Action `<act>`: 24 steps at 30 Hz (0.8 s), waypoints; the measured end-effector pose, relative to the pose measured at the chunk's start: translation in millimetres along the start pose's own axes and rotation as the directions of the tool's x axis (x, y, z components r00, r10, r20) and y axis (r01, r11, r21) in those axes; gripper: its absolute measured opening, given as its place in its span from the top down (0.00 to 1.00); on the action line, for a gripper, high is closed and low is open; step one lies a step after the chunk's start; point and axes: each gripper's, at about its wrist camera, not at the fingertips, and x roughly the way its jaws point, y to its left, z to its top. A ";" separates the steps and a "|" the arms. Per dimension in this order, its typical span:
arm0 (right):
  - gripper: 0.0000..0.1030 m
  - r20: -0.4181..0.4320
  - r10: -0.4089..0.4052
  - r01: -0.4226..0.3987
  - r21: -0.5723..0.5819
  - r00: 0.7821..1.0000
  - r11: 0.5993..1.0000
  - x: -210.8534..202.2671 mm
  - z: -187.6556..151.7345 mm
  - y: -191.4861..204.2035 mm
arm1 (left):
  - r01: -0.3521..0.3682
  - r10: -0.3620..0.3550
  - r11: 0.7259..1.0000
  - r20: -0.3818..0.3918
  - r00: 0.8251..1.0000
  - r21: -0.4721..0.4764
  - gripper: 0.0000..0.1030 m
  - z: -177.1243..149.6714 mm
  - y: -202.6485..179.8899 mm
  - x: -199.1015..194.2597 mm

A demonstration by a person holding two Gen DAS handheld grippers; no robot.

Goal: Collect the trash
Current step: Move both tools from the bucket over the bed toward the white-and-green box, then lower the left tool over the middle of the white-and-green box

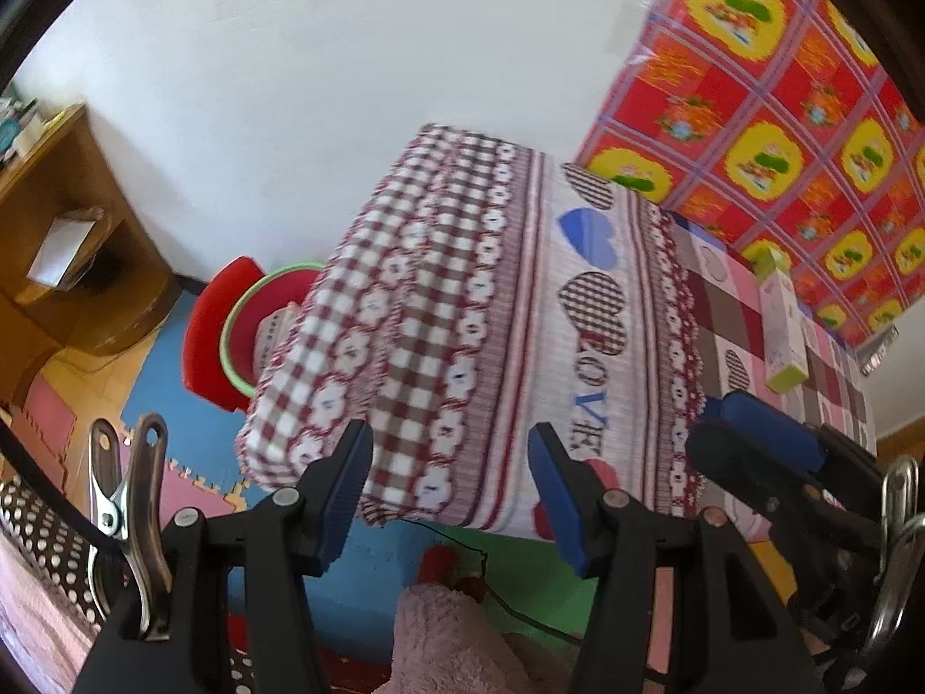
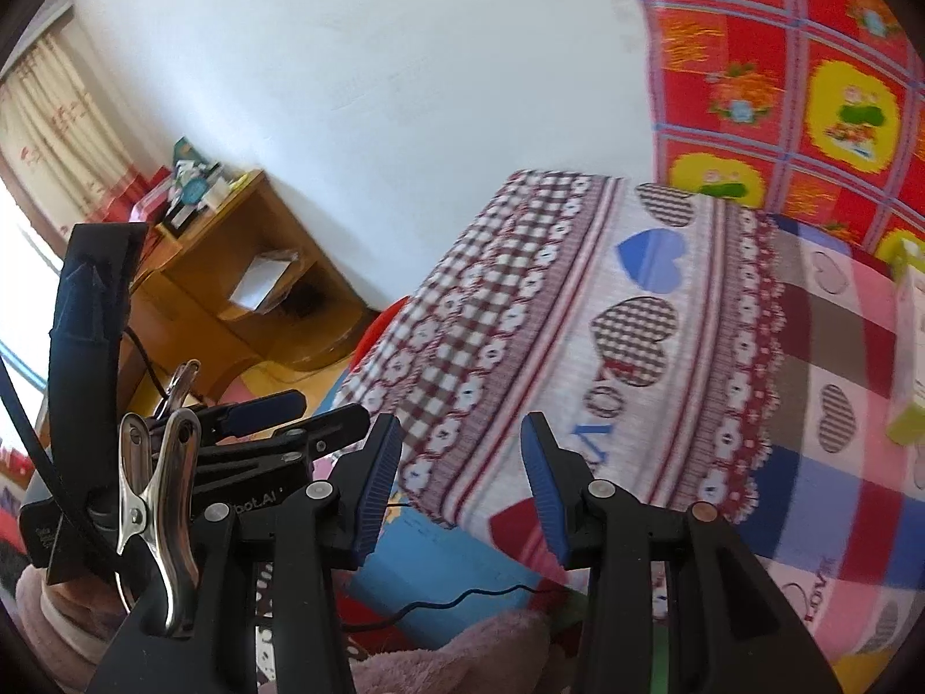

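Starting over at nine o'clock, the wooden shelf [image 1: 63, 243] is holding a crumpled bag [image 1: 60, 251] that may count as trash, though that is only a guess. Moving in, the red chair [image 1: 211, 335] is carrying a green basin [image 1: 237, 341], tucked just beside the hanging tablecloth [image 1: 462, 312].

The left claw [image 1: 448, 491] is sitting released, nothing between its pads, pointing at the cloth's drape at twelve o'clock. The right claw [image 2: 459, 491] is showing the same: parted and holding nothing.

Over at two o'clock on the tabletop [image 1: 728, 301], a green-and-white carton [image 1: 780, 318] is standing near the far edge; it looks like the likeliest trash to collect.

The risks now: everything is smearing with blur, so a rushed reach could be knocking that tall carton over. A black cable [image 1: 491, 584] is trailing across the floor mat [image 1: 370, 572] at six o'clock, ready to snag. The loose cloth could also be catching a pad.
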 end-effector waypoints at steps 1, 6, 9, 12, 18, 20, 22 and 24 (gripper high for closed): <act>0.57 0.004 -0.008 0.008 0.011 1.000 1.000 -2.8 0.3 -4.5 | 0.005 -0.005 1.000 -0.002 1.000 0.008 0.43 1.4 -2.6 0.1; 0.57 0.014 -0.060 0.059 0.048 0.998 0.997 -13.7 1.2 -21.9 | 0.031 -0.030 0.997 -0.014 0.999 0.073 0.43 13.8 -24.7 11.9; 0.57 0.016 -0.094 0.093 0.067 0.995 0.993 -18.0 1.9 -33.6 | 0.057 -0.054 0.993 -0.029 0.998 0.100 0.43 20.7 -35.1 19.9; 0.57 0.021 -0.122 0.120 0.095 0.992 0.988 -21.6 2.8 -48.2 | 0.074 -0.070 0.986 -0.027 0.997 0.147 0.43 27.8 -49.1 28.1; 0.57 0.053 -0.178 0.168 0.152 0.983 0.974 -33.6 2.4 -76.1 | 0.090 -0.081 0.973 -0.051 0.995 0.210 0.43 37.8 -76.6 41.2; 0.57 0.056 -0.189 0.177 0.172 0.980 0.969 -38.6 2.9 -85.1 | 0.097 -0.087 0.971 -0.055 0.995 0.220 0.43 40.0 -86.0 43.8; 0.57 0.053 -0.196 0.184 0.181 0.979 0.966 -44.0 3.4 -95.0 | 0.098 -0.087 0.969 -0.058 0.995 0.226 0.43 41.2 -95.4 46.4; 0.57 0.047 -0.202 0.191 0.171 0.978 0.967 -48.6 3.9 -103.9 | 0.097 -0.085 0.969 -0.062 0.995 0.228 0.43 41.0 -104.9 48.9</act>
